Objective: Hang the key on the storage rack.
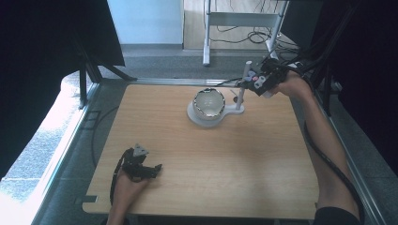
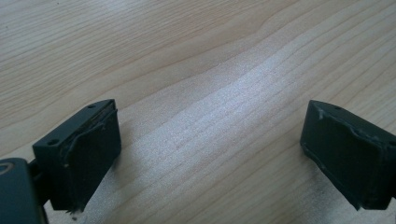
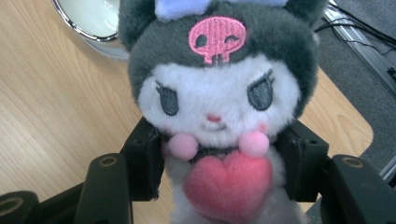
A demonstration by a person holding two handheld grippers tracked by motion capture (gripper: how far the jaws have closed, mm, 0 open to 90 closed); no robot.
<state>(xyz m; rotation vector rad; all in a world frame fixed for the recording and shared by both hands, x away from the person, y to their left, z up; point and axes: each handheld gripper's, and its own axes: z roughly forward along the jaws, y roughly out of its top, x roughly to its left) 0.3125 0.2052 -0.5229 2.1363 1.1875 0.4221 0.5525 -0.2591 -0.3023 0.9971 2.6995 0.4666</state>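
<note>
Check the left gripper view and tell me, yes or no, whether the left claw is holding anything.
No. The left claw stands wide open, with bare light wooden table showing between its two black jaws.

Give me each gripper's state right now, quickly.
Left gripper: open, holding nothing, jaws wide apart over the table.
Right gripper: closed on the plush toy, jaws pressing its sides.
</note>
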